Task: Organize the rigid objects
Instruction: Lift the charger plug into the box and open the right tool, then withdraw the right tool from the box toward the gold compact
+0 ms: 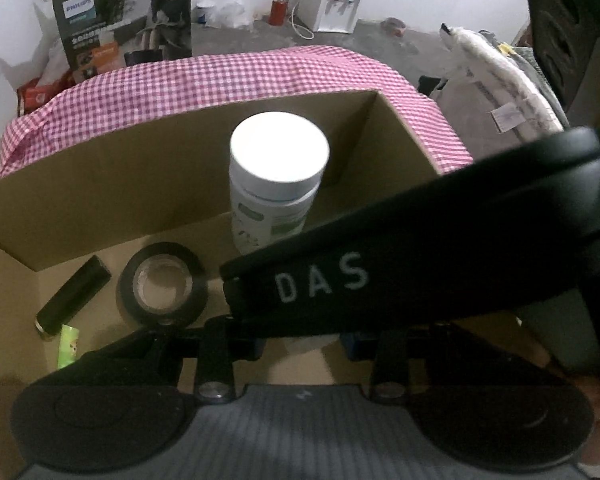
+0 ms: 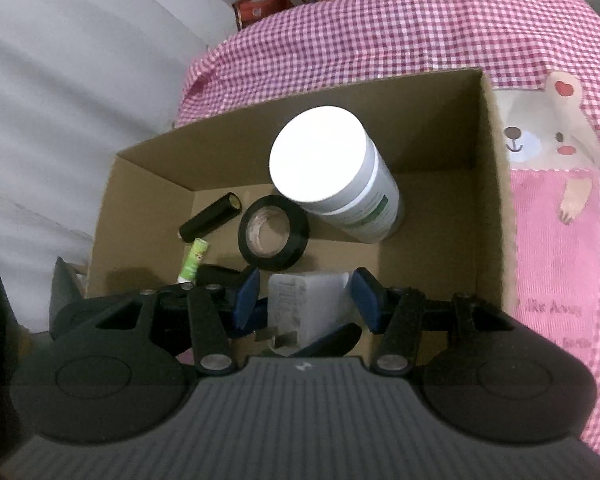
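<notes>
Between the blue pads [image 2: 247,300] of the right gripper [image 2: 306,300] sits a white charger block [image 2: 306,304], clasped on both sides and held just above the floor of the cardboard box [image 2: 488,200]. Across the front of the left wrist view lies a black band marked DAS [image 1: 400,264], which hides the left gripper's [image 1: 304,340] fingertips; its jaws are clenched, on what I cannot tell. Just beyond, on the box floor, lie a roll of black tape [image 2: 273,238], a black cylinder [image 2: 211,221] and a small green tube [image 2: 194,261], close together. Beside the tape a white-capped bottle [image 2: 332,176] stands upright. Under the box spreads a pink checked cloth [image 2: 380,32] with a bear print [image 2: 548,136].
</notes>
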{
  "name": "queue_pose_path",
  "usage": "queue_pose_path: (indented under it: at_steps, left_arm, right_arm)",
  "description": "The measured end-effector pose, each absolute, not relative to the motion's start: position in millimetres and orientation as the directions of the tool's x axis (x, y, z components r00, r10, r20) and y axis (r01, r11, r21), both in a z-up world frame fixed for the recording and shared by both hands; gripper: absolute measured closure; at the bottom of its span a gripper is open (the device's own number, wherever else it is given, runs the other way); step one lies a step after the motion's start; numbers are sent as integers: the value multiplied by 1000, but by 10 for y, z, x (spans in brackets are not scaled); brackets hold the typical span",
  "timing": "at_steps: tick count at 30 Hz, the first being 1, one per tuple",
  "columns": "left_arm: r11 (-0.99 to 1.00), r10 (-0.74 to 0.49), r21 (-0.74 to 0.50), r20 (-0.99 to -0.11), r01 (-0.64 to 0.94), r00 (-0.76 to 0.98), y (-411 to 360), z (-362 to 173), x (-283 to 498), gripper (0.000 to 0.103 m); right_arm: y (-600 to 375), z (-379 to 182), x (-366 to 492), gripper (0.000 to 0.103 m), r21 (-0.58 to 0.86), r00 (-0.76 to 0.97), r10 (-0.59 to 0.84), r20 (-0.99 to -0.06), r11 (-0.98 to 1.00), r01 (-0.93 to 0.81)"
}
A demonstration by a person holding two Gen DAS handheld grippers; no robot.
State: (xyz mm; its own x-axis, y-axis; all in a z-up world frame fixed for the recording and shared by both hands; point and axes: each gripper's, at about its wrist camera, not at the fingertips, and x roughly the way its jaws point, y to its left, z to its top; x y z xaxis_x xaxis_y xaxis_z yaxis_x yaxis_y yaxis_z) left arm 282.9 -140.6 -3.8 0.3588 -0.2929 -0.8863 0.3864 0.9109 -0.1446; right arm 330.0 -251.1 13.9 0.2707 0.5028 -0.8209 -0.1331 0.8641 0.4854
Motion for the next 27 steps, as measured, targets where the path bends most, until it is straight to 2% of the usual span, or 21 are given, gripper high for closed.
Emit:
queue_pose_path:
  at_steps: [8, 10, 14, 16, 18, 24, 27]
  left_arm:
    - [916, -297, -167, -894, 365, 335, -1365, -136, 2913, 67]
    - [916, -302, -171, -890, 364, 343, -1358, -109, 2902, 64]
    - [911, -315, -170, -874, 375, 370, -1351, -26, 2853, 51]
    - [911, -310, -156, -868, 381, 387, -1349, 14, 2818, 47]
    - [914, -300, -140, -865, 381, 403, -1343, 40, 2787, 37]
    - [910, -304, -115, -839, 399, 452, -1258, 223, 2577, 26]
    - [907, -319, -117, -818, 405, 478, -1165, 346, 2434, 21]
  right_arm:
    - [-2428, -29, 3424, 51, 487, 244, 505, -828, 863, -132]
    - [-2426, -18, 3418, 50, 482, 251, 501, -828, 865, -137]
    - [-2442, 56, 3389, 44, 471, 282, 497, -821, 868, -158]
    - [-2457, 118, 3364, 41, 457, 308, 489, -816, 872, -173]
    - [-2480, 175, 3320, 40, 452, 326, 487, -810, 873, -181]
    - [-2595, 390, 3052, 37, 459, 392, 503, -771, 864, -207]
    - [-2682, 575, 2829, 31, 470, 452, 518, -726, 854, -223]
